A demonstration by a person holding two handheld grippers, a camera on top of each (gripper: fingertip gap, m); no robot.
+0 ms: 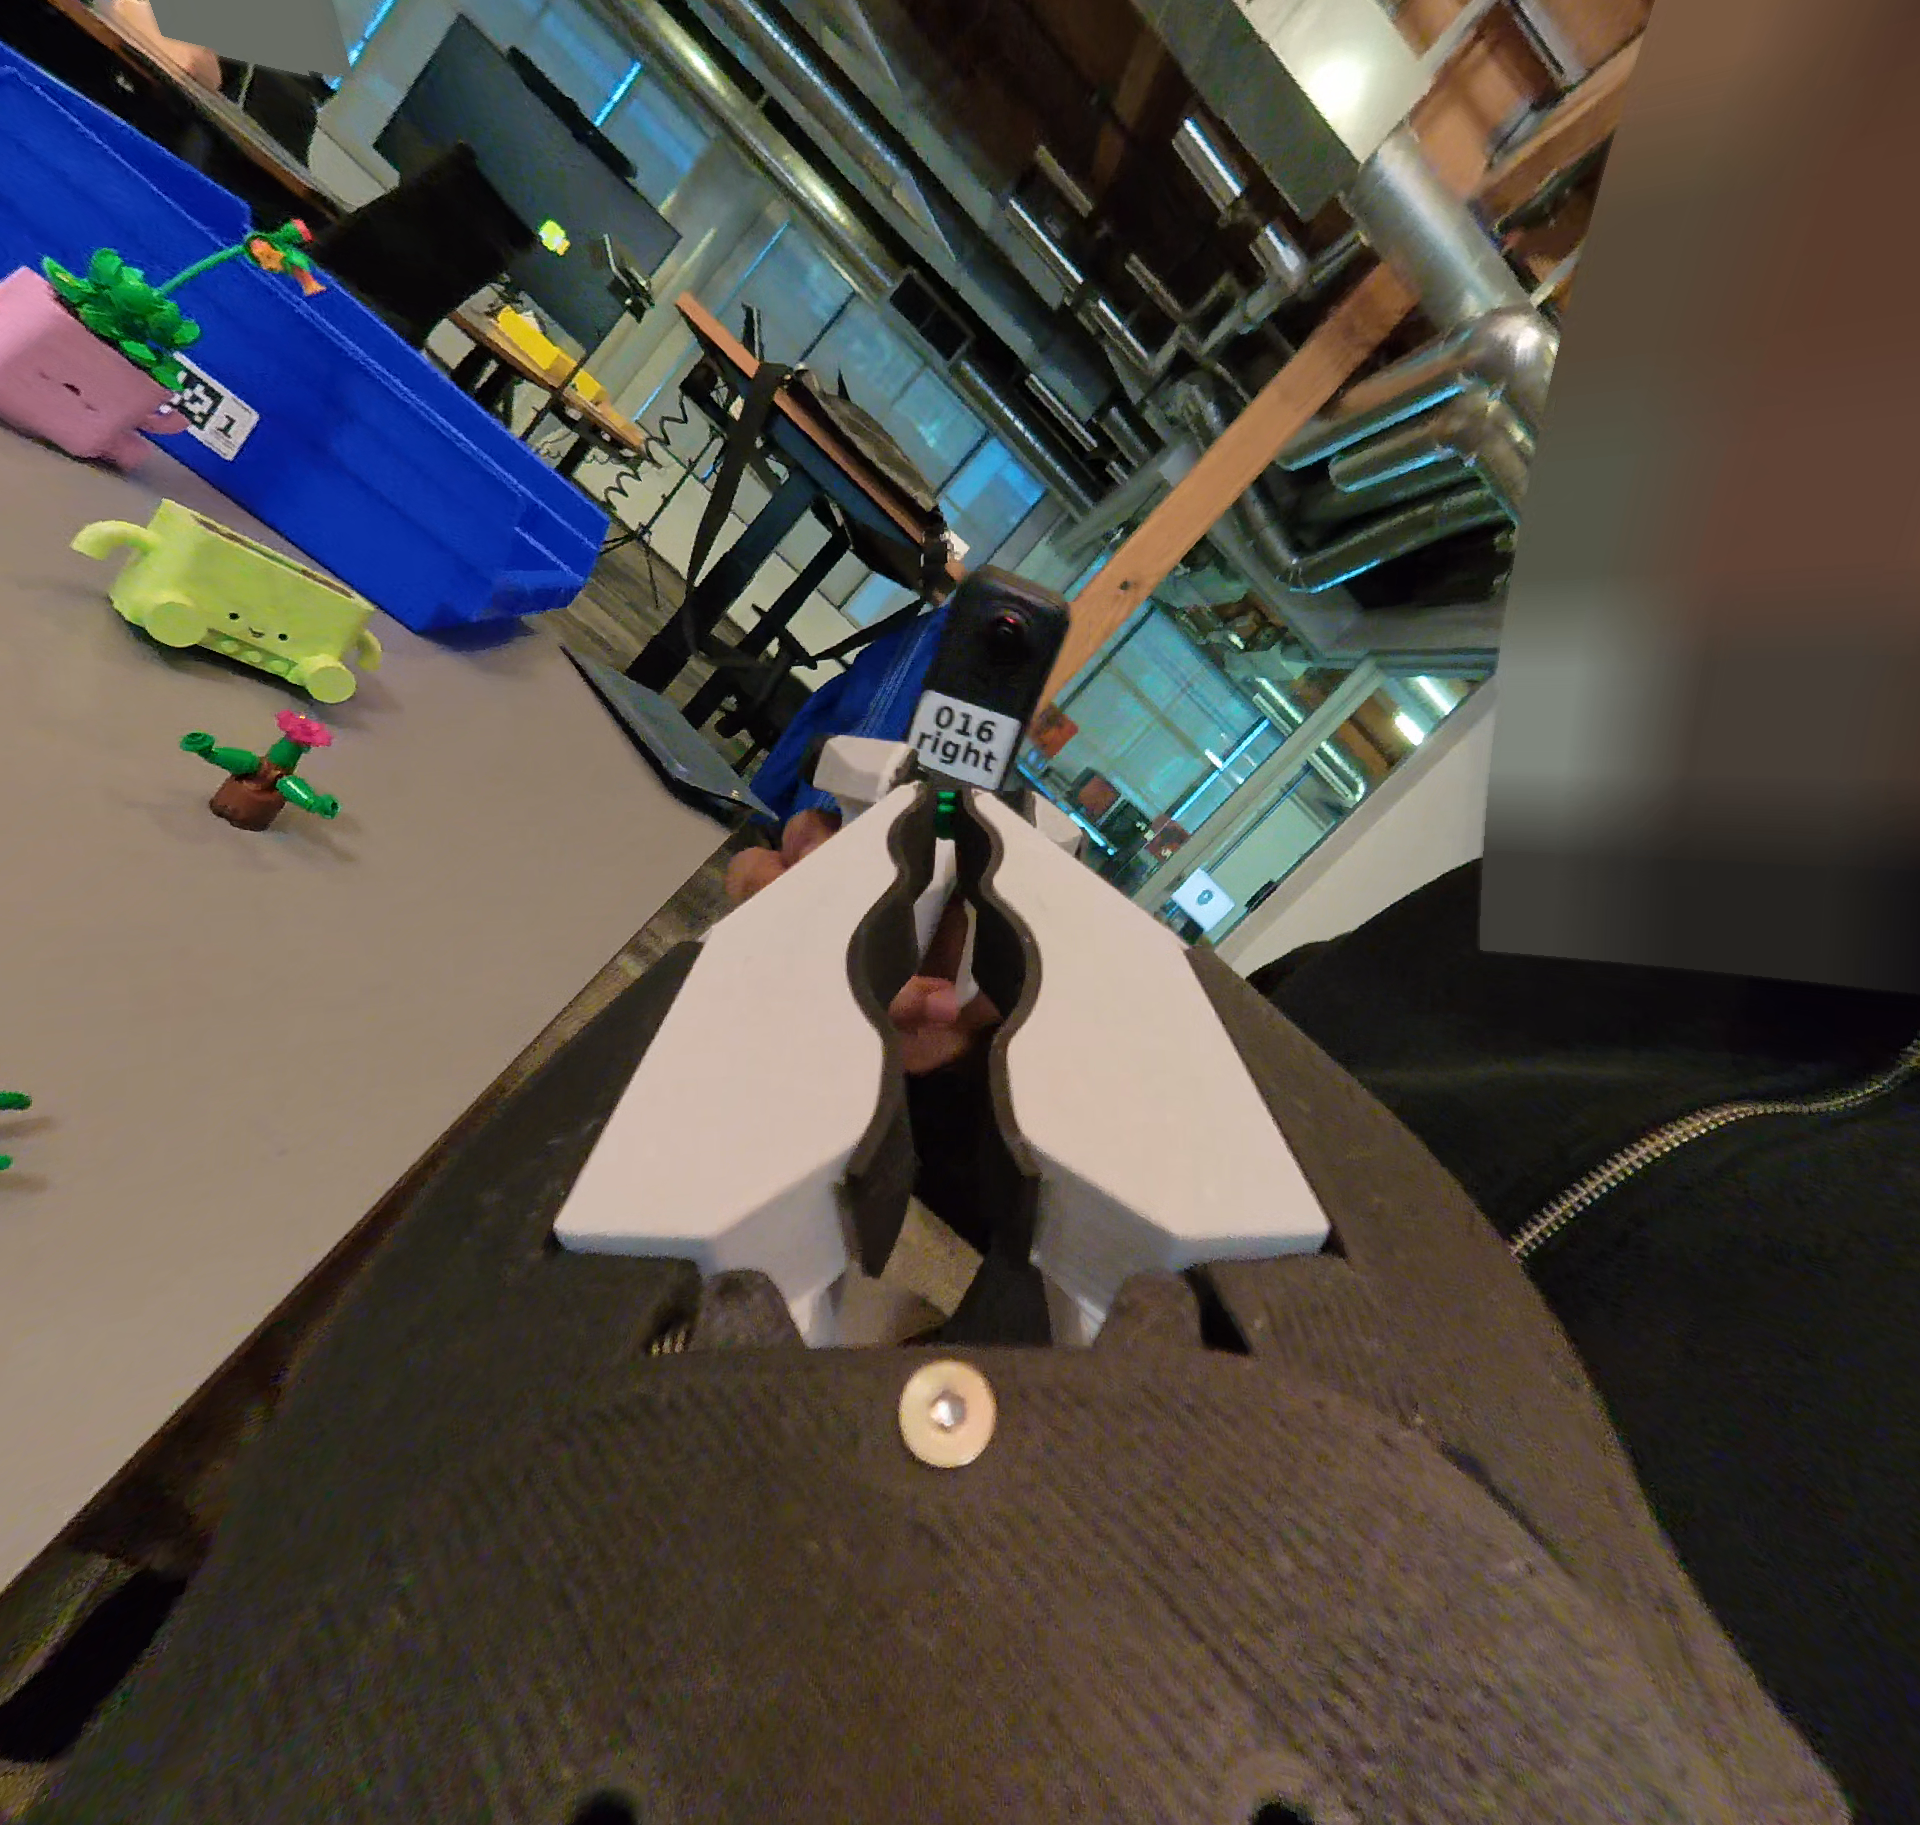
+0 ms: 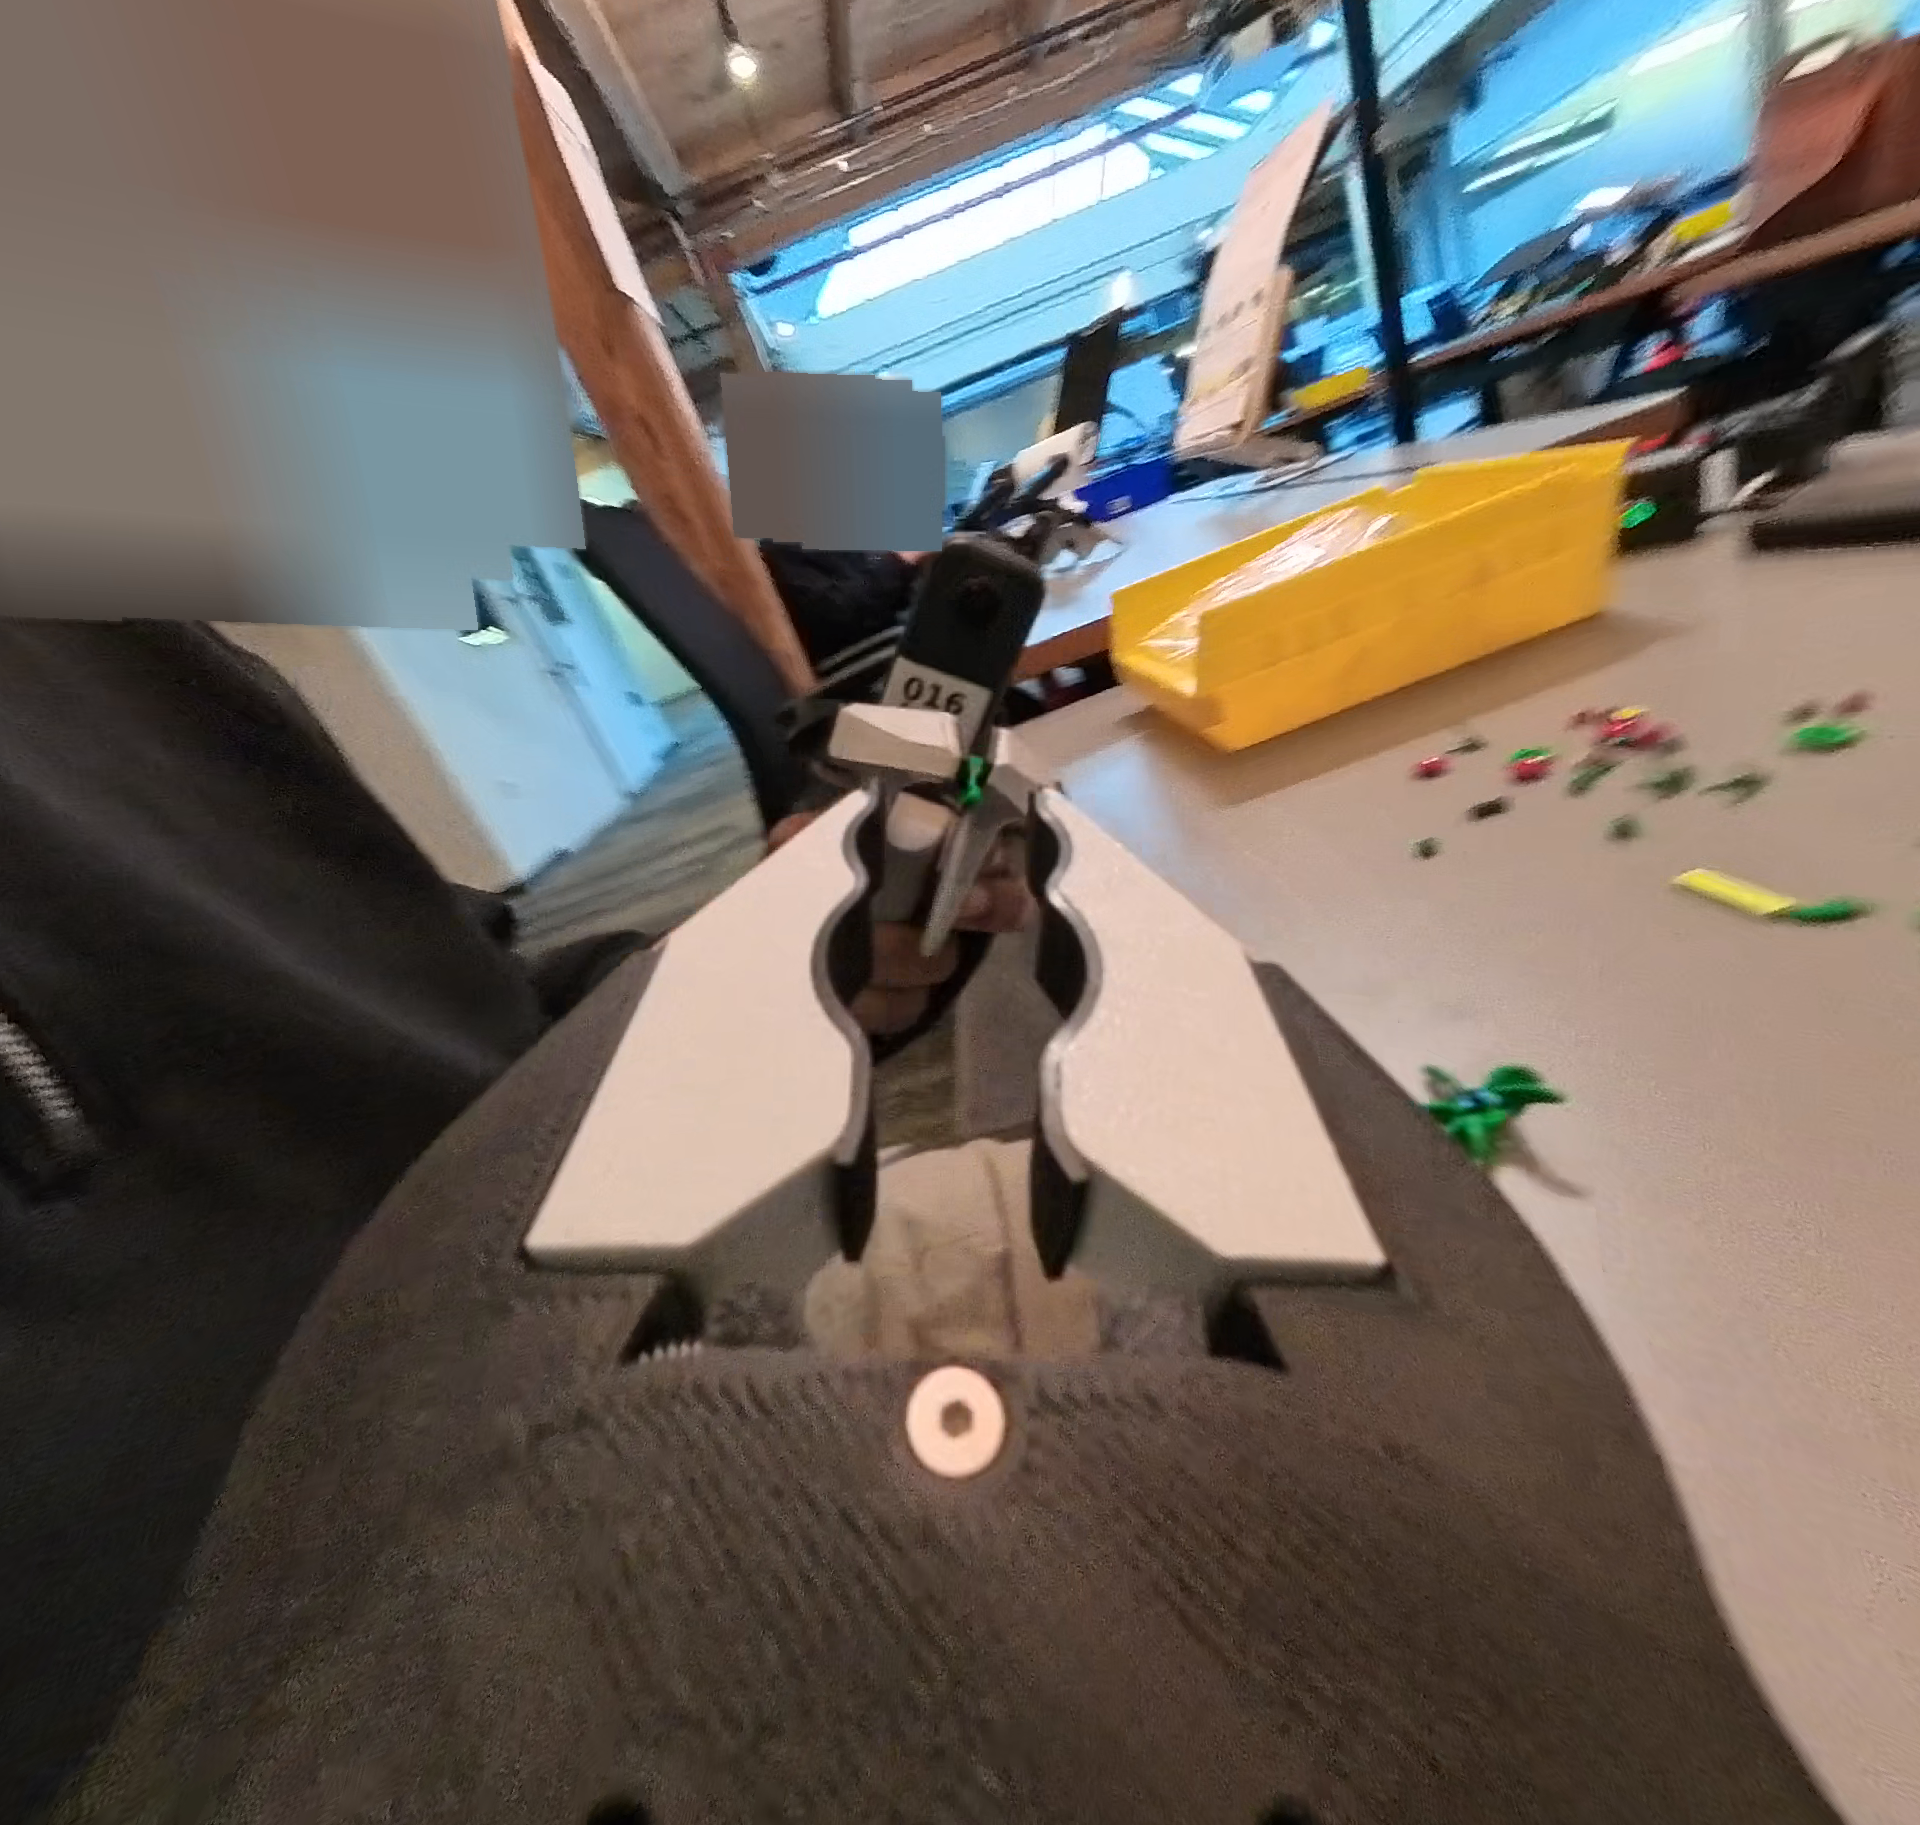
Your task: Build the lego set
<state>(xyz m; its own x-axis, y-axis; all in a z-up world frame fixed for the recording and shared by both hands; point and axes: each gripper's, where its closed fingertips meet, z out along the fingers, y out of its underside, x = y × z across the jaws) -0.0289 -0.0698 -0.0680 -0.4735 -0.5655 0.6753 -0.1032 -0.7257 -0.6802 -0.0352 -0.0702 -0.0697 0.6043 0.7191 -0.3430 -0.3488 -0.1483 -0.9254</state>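
My left gripper [image 1: 943,825] is shut on a small green lego piece [image 1: 943,811] and holds it in the air off the table's edge. My right gripper [image 2: 964,804] faces it tip to tip, its jaws partly open around the left gripper's fingertips. The same green piece [image 2: 971,780] shows between them in the right wrist view and touches neither right finger. On the grey table [image 1: 312,996] stand a pink pot with a green plant [image 1: 73,373], a lime-green pot figure [image 1: 239,601] and a small brown stump with a pink flower [image 1: 265,778].
A blue bin [image 1: 343,445] stands behind the built models. A yellow bin [image 2: 1371,591] stands at the far side of the table. Several loose red and green pieces [image 2: 1621,767], a green leaf cluster [image 2: 1486,1100] and a yellow strip [image 2: 1735,892] lie nearby. A person in a black jacket [image 1: 1662,1204] is close. Left and right tips are no more than a few centimetres apart. From either gripper's tips it is about 30 cm to the lime-green pot figure [image 1: 239,601].
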